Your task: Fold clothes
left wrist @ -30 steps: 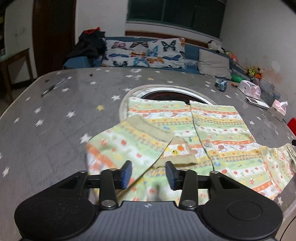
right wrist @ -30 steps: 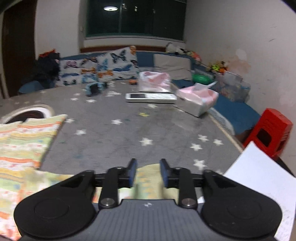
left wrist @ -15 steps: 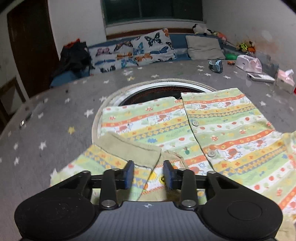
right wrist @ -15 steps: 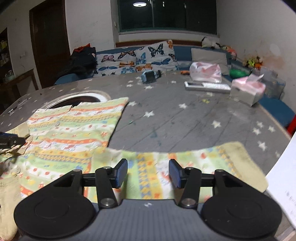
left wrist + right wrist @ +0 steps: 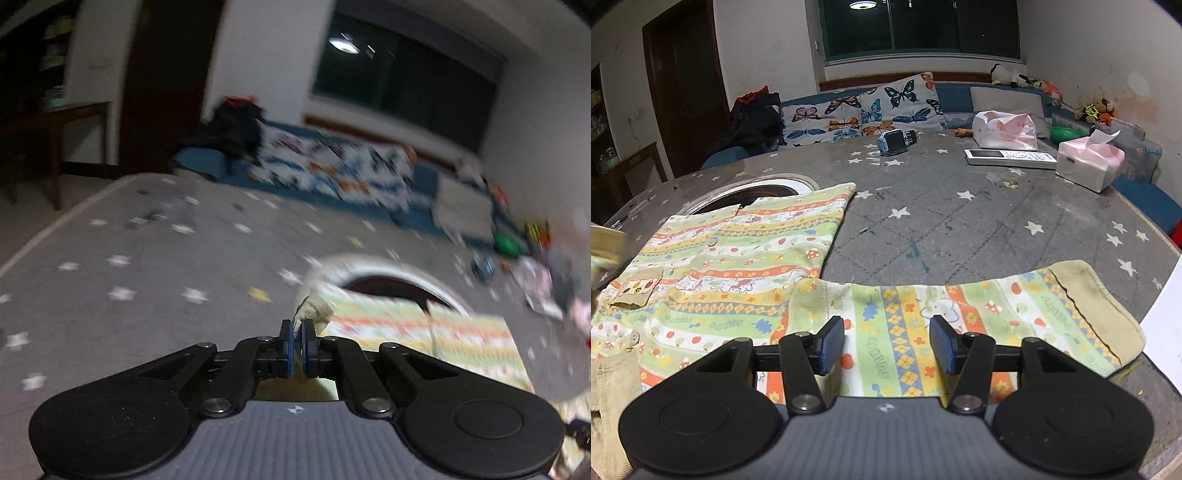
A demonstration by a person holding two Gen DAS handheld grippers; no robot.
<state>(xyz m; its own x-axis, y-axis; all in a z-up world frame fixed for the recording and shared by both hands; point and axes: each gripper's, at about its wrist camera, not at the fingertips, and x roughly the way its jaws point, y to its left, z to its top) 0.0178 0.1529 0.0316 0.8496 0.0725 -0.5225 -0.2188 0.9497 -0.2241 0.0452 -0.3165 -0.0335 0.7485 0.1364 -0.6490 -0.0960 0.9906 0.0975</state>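
The left gripper (image 5: 297,345) has its blue-padded fingers (image 5: 289,347) pressed together on a beige cuff (image 5: 314,314) of the striped shirt (image 5: 731,266), a scrap of the fabric sticking up just past the tips. That view is smeared with motion blur, so little else there reads clearly beyond the grey star-printed desk (image 5: 147,295) and the shirt's body lying ahead to the right.

The right gripper (image 5: 886,343) hovers low over the shirt's right sleeve (image 5: 960,314) with its fingers (image 5: 833,343) spread wide apart, holding nothing. The sleeve lies flat across the near edge of the desk, stretched out to the right and ending in a beige ribbed cuff. The shirt's body lies spread flat on the left half of the desk, its far hem overlapping a round white-rimmed opening (image 5: 757,188) in the desk top.

The fabric is banded in green, orange and yellow with mushrooms, flowers and small animals; rows of green letters are printed along some bands, but they are too small and warped to read with any certainty.

Farther back on the desk sit a white remote (image 5: 1010,157), a pink tissue pack (image 5: 1089,162), a pink-printed plastic bag (image 5: 1004,131) whose lettering is illegible, and a small blue gadget (image 5: 895,142). A white sheet of paper (image 5: 1167,325) lies at the desk's right edge, with faint unreadable marks.
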